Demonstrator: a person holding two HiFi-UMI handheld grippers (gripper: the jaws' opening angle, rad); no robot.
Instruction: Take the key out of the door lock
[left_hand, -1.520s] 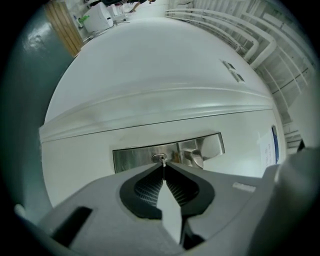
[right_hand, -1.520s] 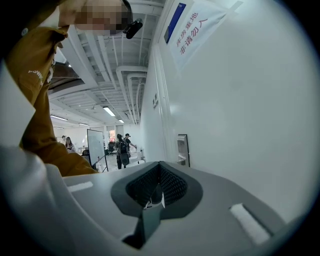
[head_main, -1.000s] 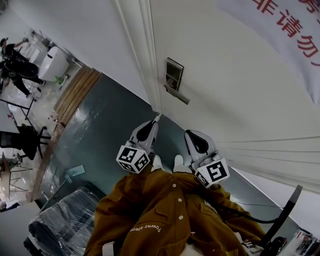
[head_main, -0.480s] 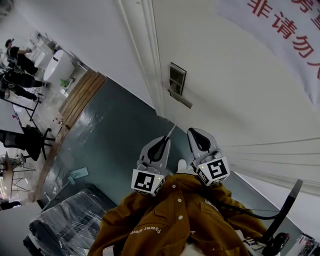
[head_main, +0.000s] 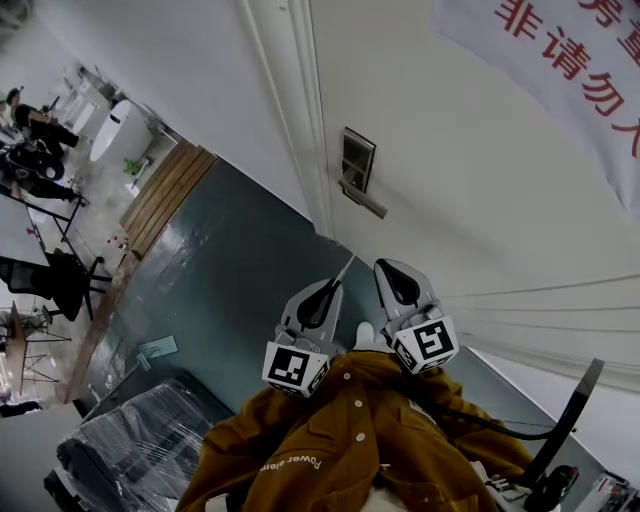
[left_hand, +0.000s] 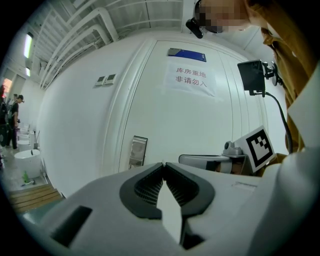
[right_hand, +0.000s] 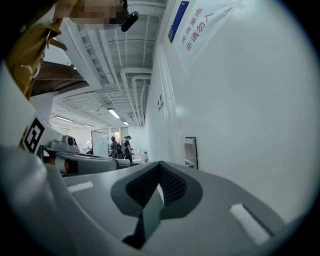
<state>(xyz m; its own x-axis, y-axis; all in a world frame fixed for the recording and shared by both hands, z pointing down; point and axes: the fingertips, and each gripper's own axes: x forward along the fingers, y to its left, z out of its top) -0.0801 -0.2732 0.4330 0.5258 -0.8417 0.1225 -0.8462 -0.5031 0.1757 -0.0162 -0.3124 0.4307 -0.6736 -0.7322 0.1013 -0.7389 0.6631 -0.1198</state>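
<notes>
Head view shows, closest of all, the person's mustard-brown button-up jacket (head_main: 330, 450) at the bottom. Just past it are two grey plastic grippers, side by side and close to the chest. Each one carries a black-and-white marker cube (head_main: 296, 366).

The left gripper (head_main: 336, 282) has its two fingers pressed together on a thin, pale silver key (head_main: 346, 266). The key pokes out past the tips like a little stick. It is too small to make out its teeth. In the left gripper view the dark ribbed pads (left_hand: 145, 186) meet at the tips, and only a tiny pale bit shows there.

The right gripper (head_main: 384, 266) is just beside the left one. Its fingers are closed together too, and the right gripper view shows nothing between them.

Under the grippers is a smooth grey-green floor (head_main: 220, 270). In the bottom left corner lies a black bundle (head_main: 130, 450) wrapped in clear plastic.

Farther on stands the big white door (head_main: 480, 190). On it is the silver metal lock plate (head_main: 357, 158) with a straight lever handle (head_main: 363, 198). The key is out of the lock and well apart from it, held in the left gripper.

A white banner (head_main: 560, 40) with red writing hangs higher on the door. Far off at the left are light wooden floor boards (head_main: 165, 190) and some people (head_main: 30, 150).
</notes>
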